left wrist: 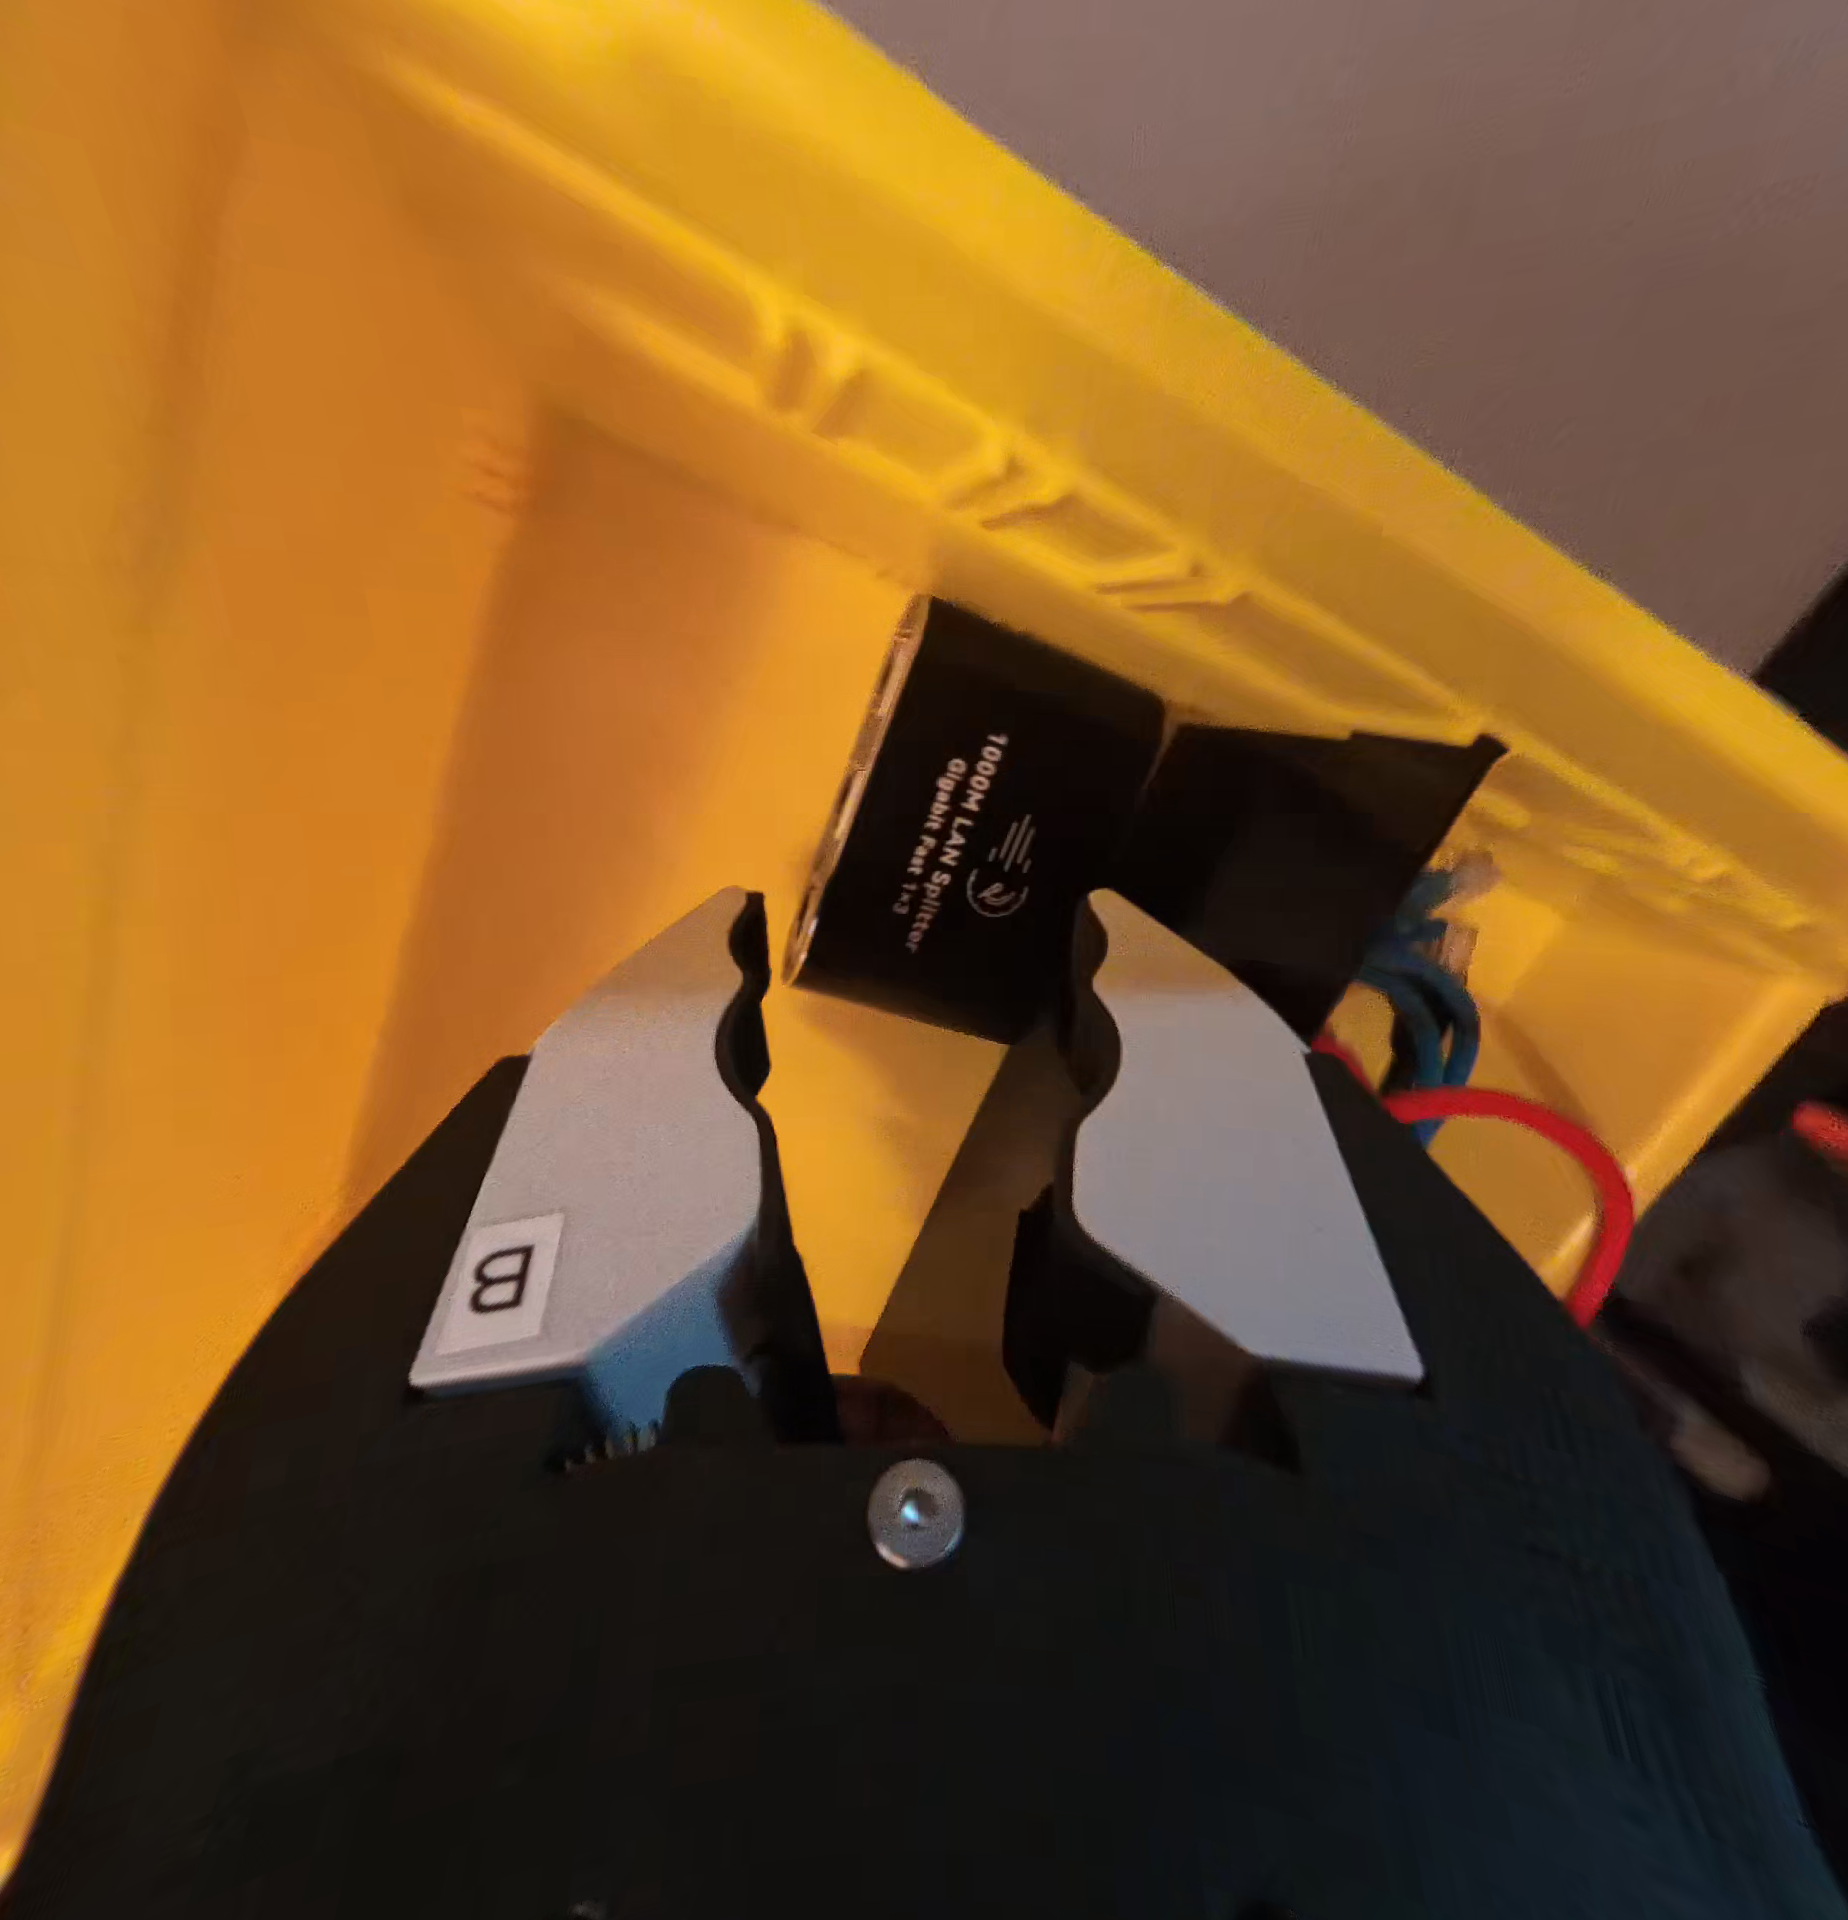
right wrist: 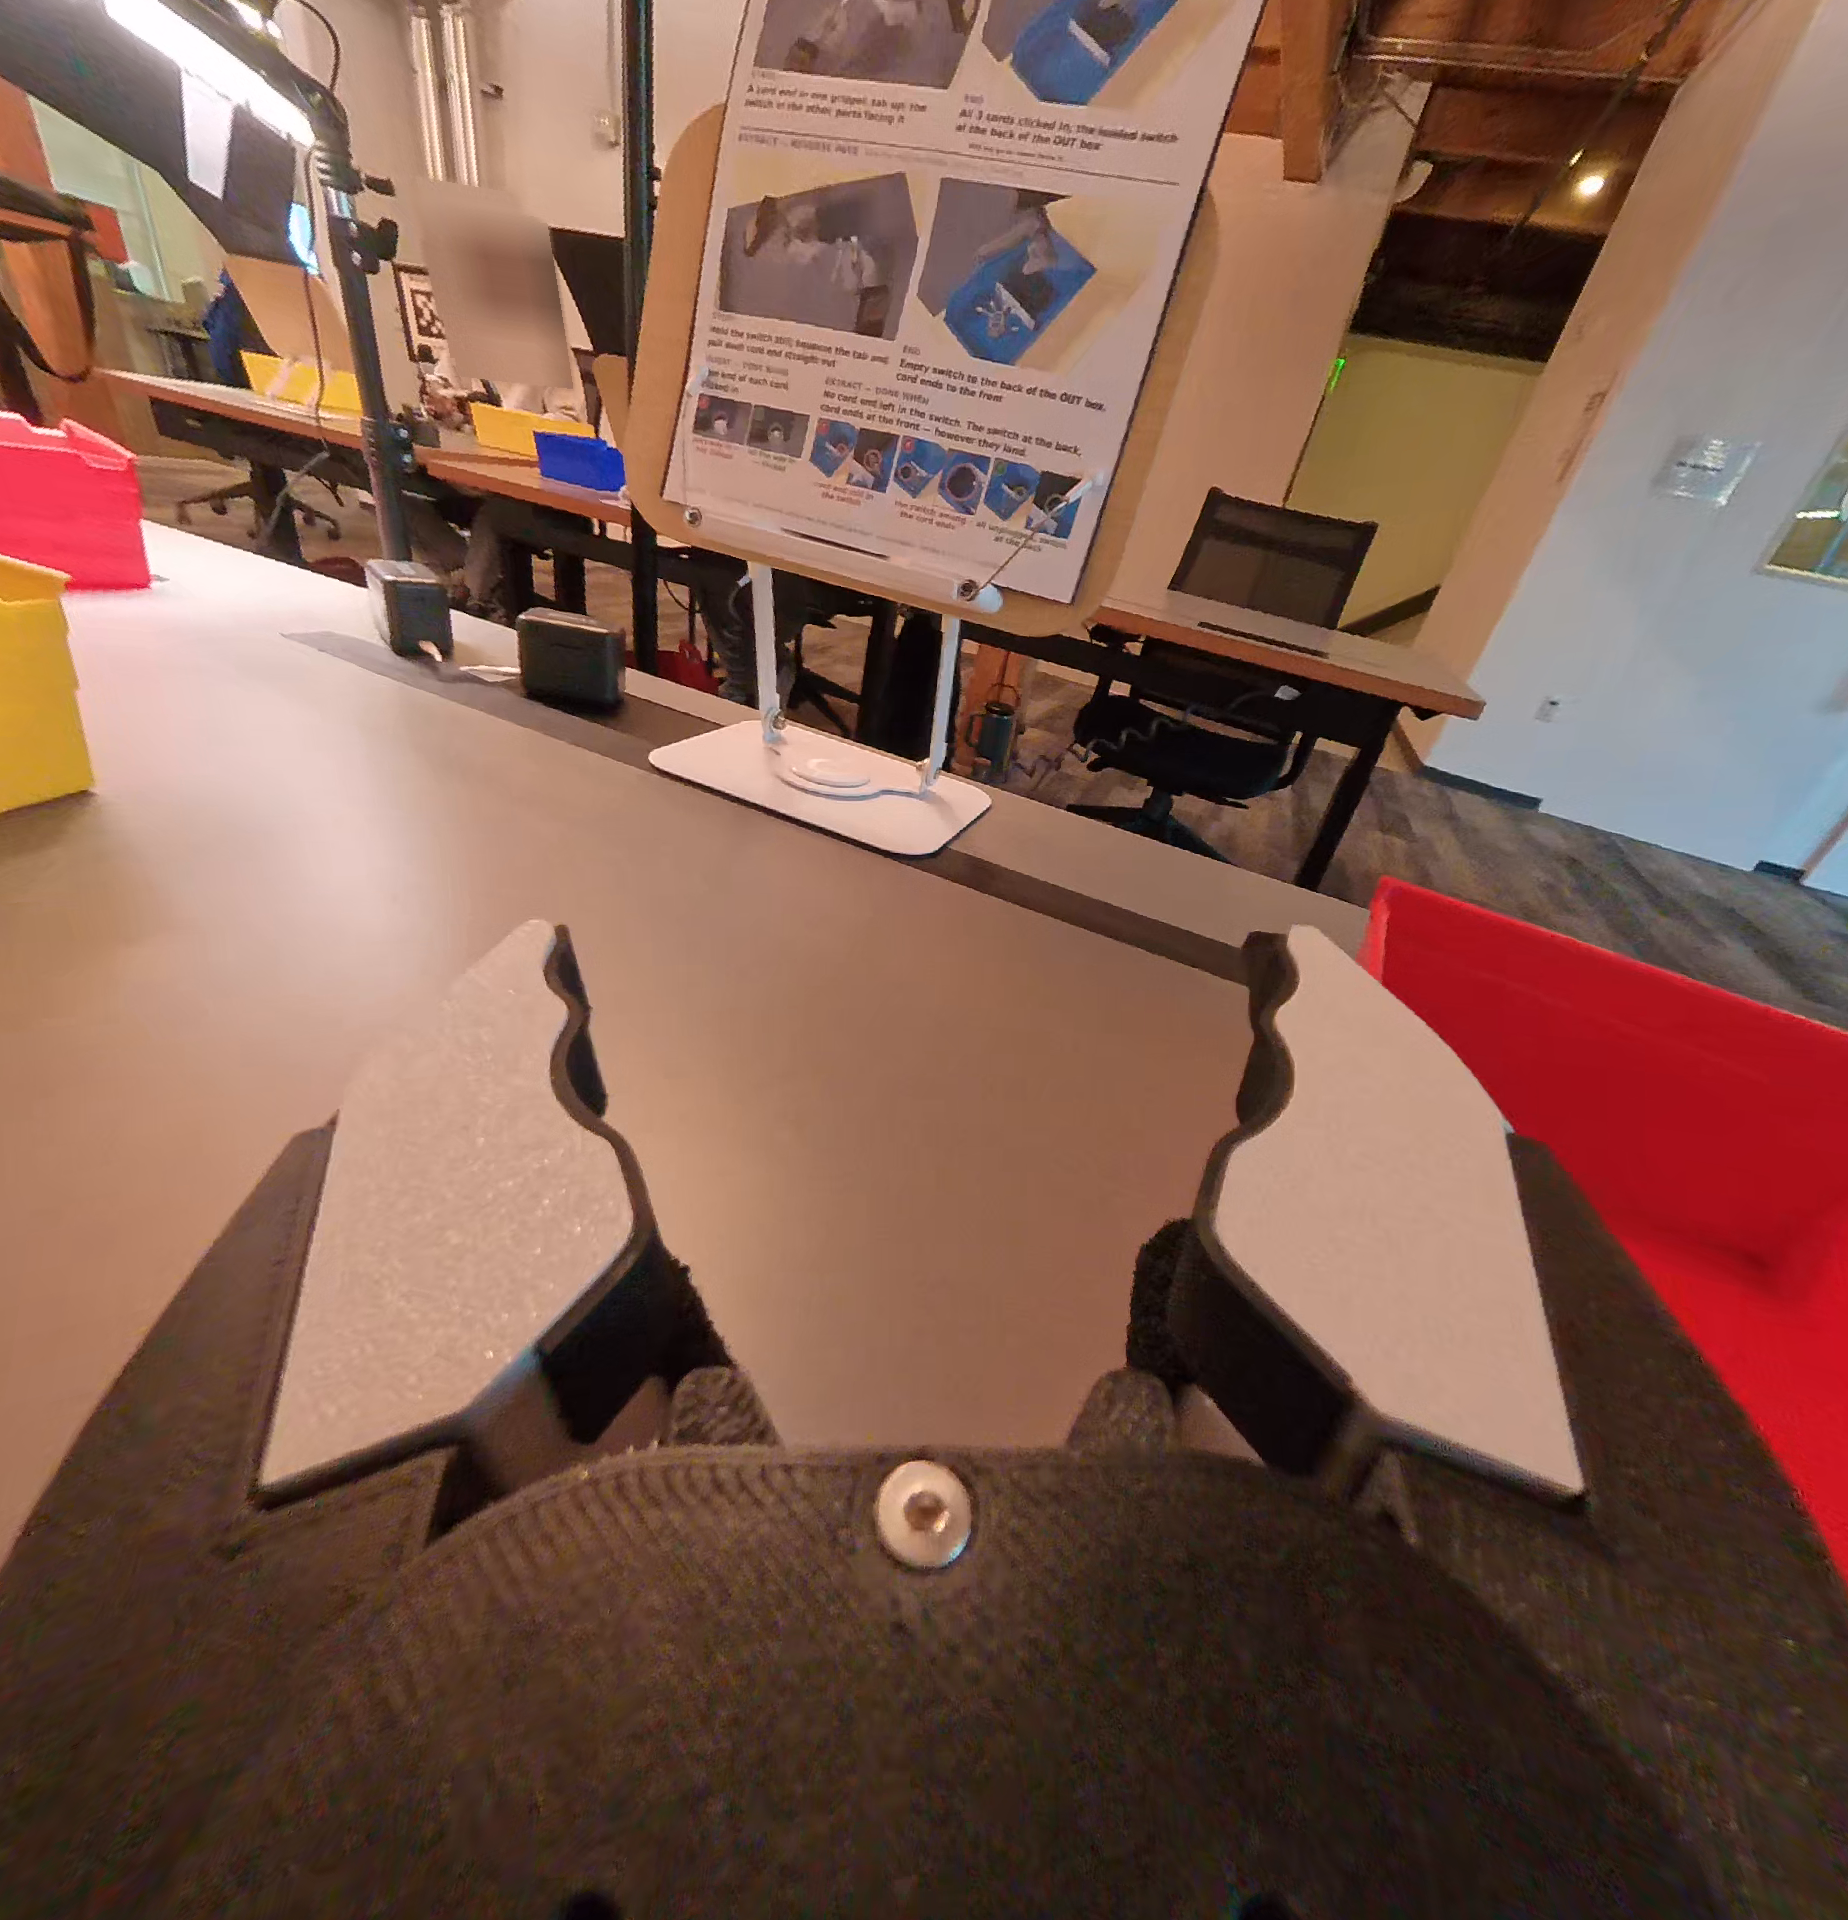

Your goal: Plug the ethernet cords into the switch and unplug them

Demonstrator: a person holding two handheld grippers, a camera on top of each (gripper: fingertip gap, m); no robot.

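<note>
In the left wrist view a small black switch (left wrist: 961,831) lies tilted inside a yellow bin (left wrist: 380,623), its port face turned left. My left gripper (left wrist: 920,925) has its two fingertips on either side of the switch's near end and is closed on it. Blue ethernet cords (left wrist: 1439,956) and a red cord (left wrist: 1522,1132) lie behind it at the right, near the bin wall. My right gripper (right wrist: 920,997) is open and empty, held above the grey table (right wrist: 380,883). The switch and cords do not show in the right wrist view.
A black piece (left wrist: 1315,831) sits just behind the switch, under the bin's rim. In the right wrist view a red bin (right wrist: 1626,1091) is close on the right. A yellow bin (right wrist: 16,707) and another red bin (right wrist: 47,499) stand far left. An instruction sheet on a white stand (right wrist: 899,312) is at the table's far edge.
</note>
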